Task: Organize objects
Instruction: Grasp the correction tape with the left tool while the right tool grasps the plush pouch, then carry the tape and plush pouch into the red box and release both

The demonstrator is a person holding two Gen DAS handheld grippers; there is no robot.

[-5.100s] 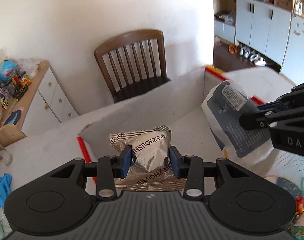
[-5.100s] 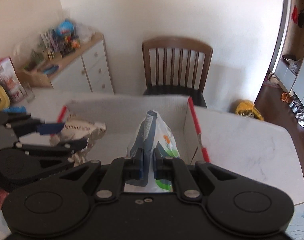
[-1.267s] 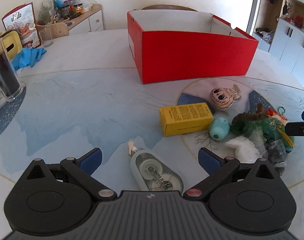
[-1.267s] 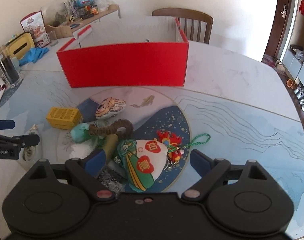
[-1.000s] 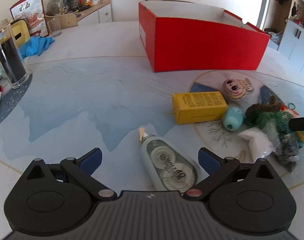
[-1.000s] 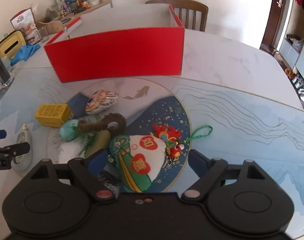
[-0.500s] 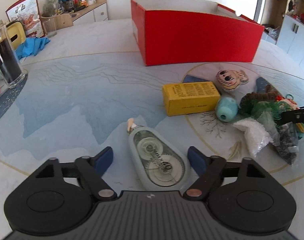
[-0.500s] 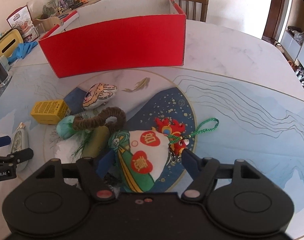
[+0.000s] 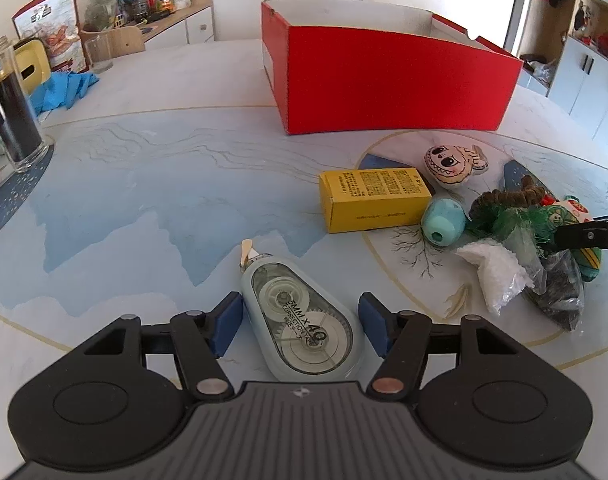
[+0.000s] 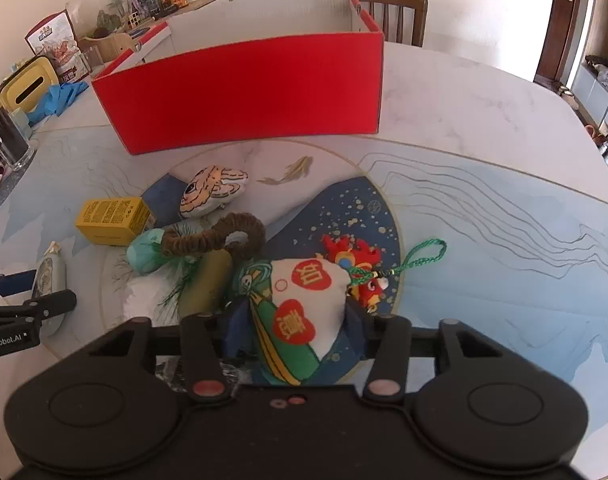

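Several items are not yet placed in the red box [image 9: 387,80]; the correction tape [image 9: 300,320] is straddled by the closing left gripper [image 9: 302,324], pads apparently not touching, and the embroidered pouch [image 10: 300,312] is pinched by the right gripper [image 10: 294,330]

Patterned table [image 9: 152,184] under red box [image 9: 387,80], trinkets.

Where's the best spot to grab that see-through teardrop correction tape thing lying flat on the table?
Grip the clear teardrop-shaped correction tape dispenser across its wide round end, one pad on each long side, coming down from above. It lies flat with its narrow tip pointing away, so the fat end gives the most to hold. The left gripper already straddles it there, its jaws just closing in, a small gap still showing at the right pad.
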